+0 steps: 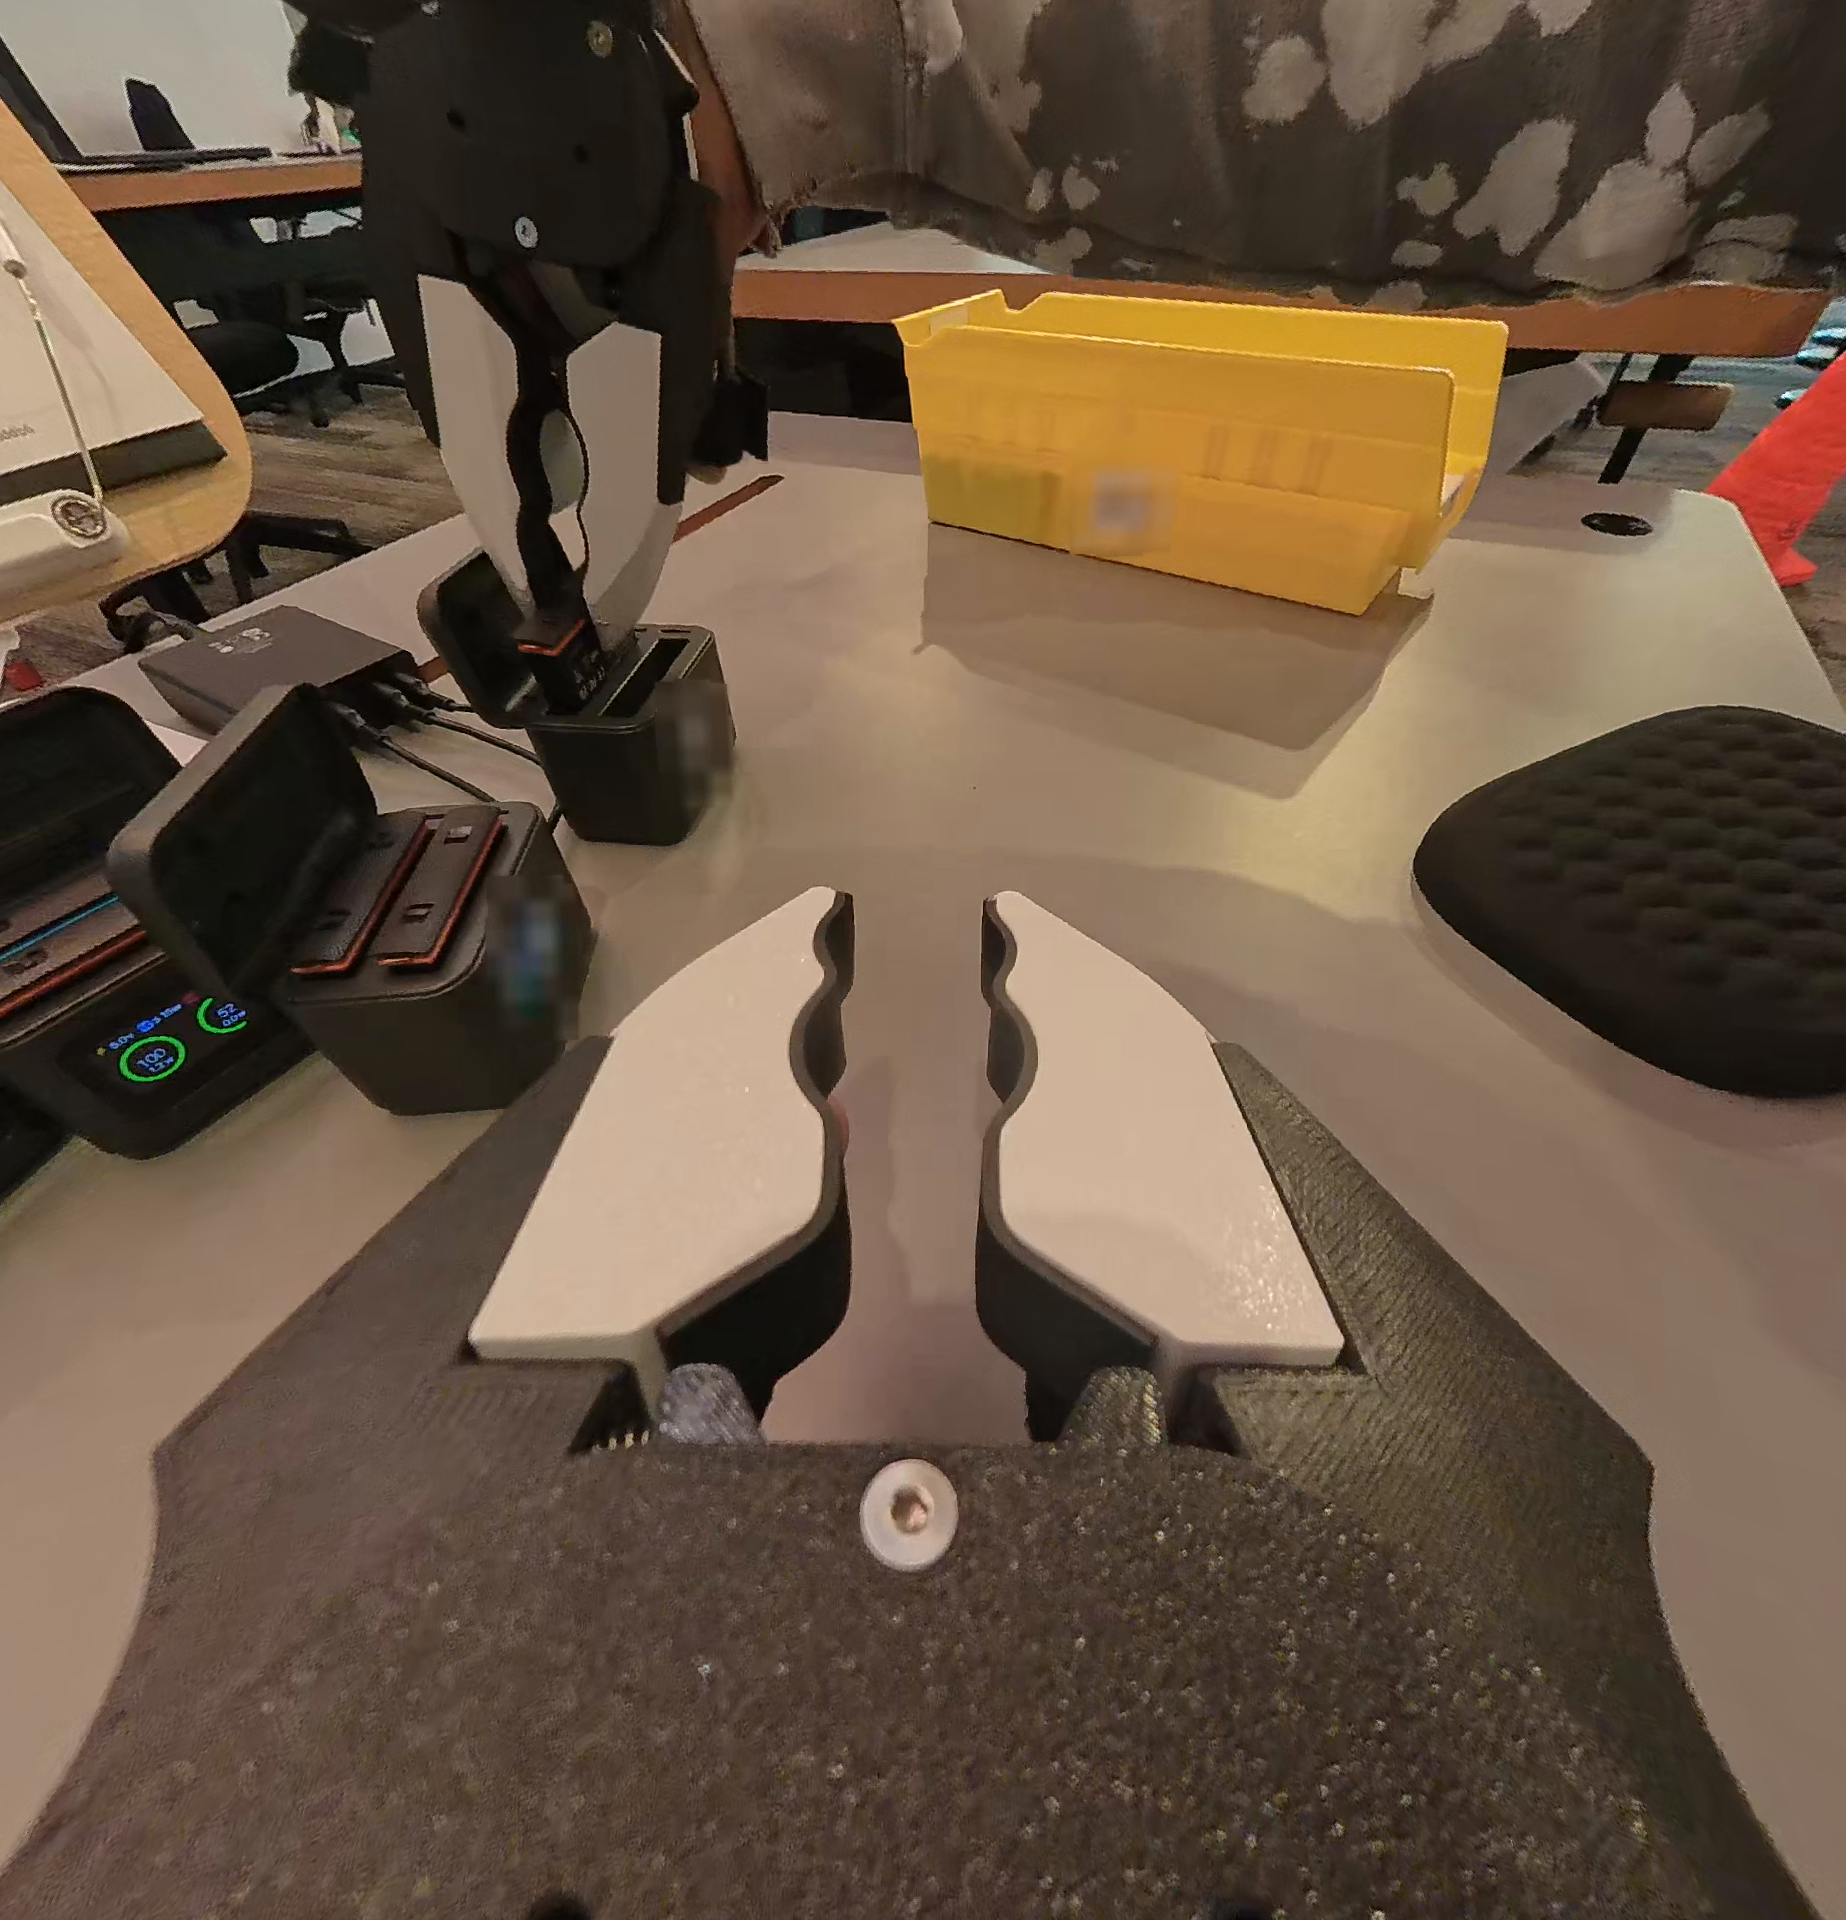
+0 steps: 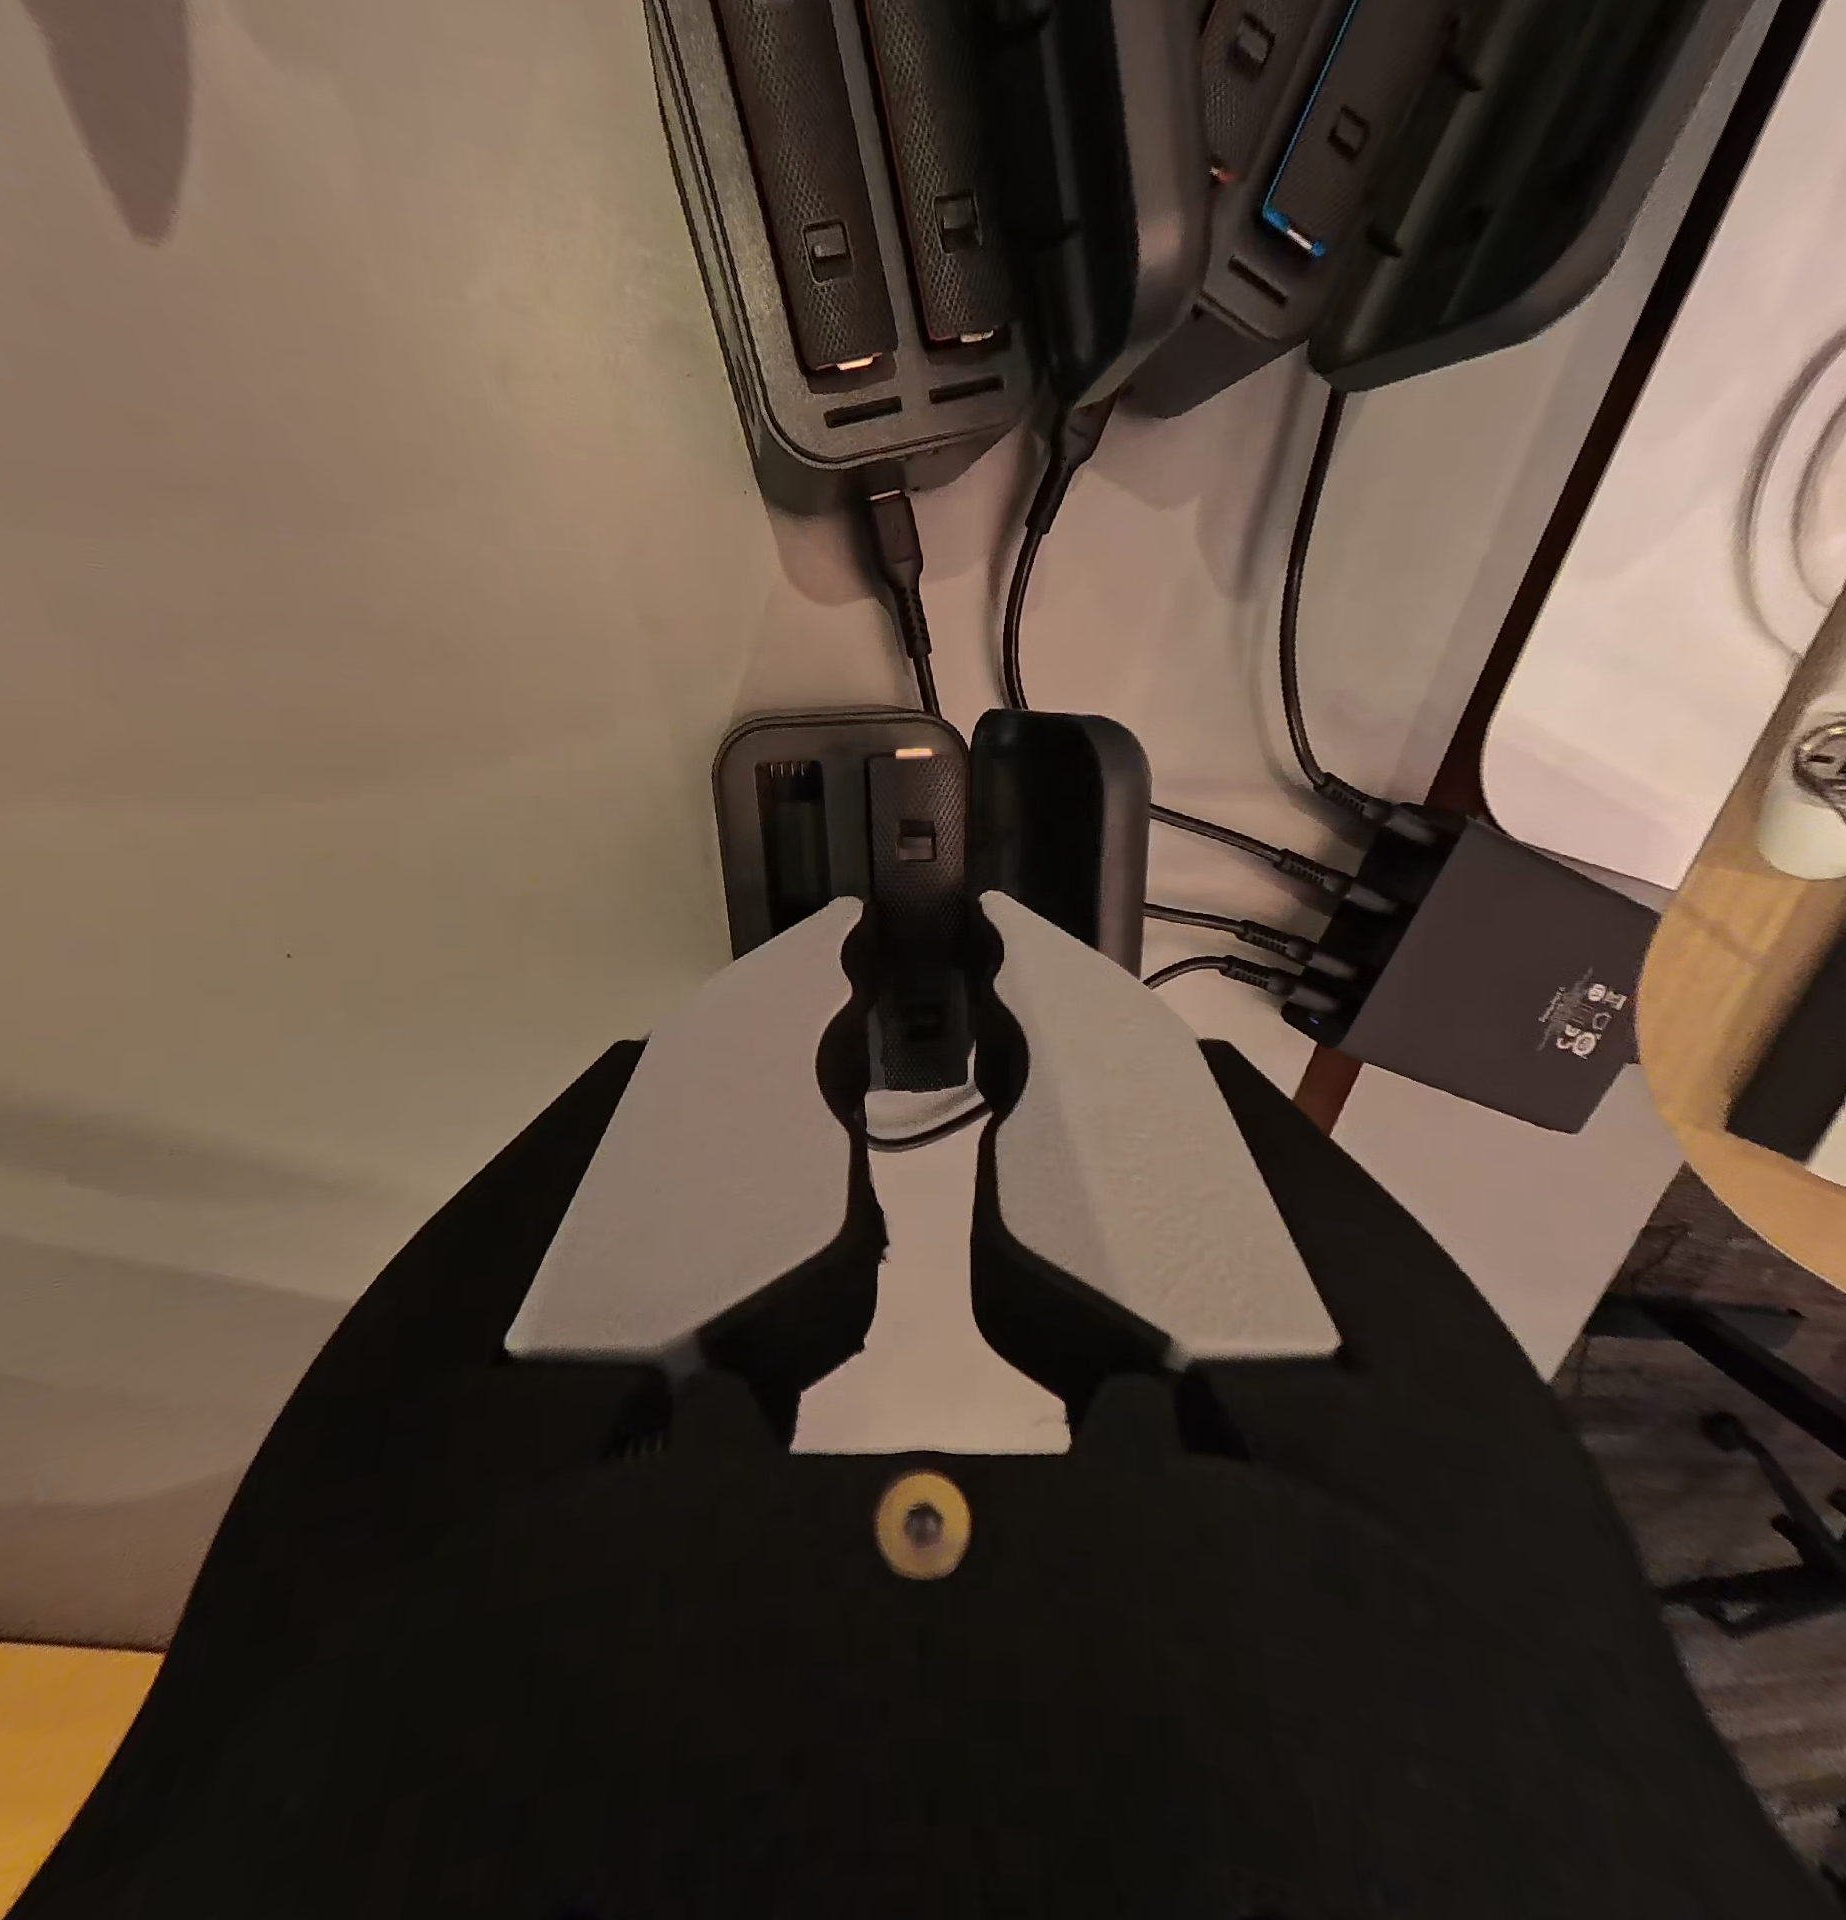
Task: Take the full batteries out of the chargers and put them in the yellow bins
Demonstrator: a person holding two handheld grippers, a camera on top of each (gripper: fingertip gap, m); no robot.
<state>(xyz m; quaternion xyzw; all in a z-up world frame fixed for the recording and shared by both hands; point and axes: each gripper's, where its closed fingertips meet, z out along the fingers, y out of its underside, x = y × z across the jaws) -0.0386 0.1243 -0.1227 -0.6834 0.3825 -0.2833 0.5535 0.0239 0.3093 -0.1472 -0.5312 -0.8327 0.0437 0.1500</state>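
Note:
My right gripper (image 2: 919, 904) points down and is shut on a black battery (image 2: 914, 935) with an orange edge, which stands partly raised in a small black charger (image 2: 737, 790). The slot beside it (image 2: 794, 842) is empty and the lid (image 2: 1054, 810) is open. The left wrist view shows the same grip on the battery (image 1: 566, 655) in the charger (image 1: 638, 748). My left gripper (image 1: 914, 914) is open and empty, low over the grey table, to the right of a second charger (image 1: 420, 956) that holds two batteries. The yellow bin (image 1: 1199, 447) stands at the far side of the table.
A third charger with a lit display (image 1: 150, 1049) is at the left edge. A dark power hub (image 2: 1501, 966) with several cables feeds the chargers. A black padded mat (image 1: 1677, 894) lies at the right. A person's patterned sleeve (image 1: 1314, 125) crosses the top. The gap from one gripper's tips to the other's is roughly 20 cm. To the dark power hub (image 2: 1501, 966): right tips about 15 cm, left tips about 35 cm. My left wrist view (image 1: 276, 665) looks at it from another angle.

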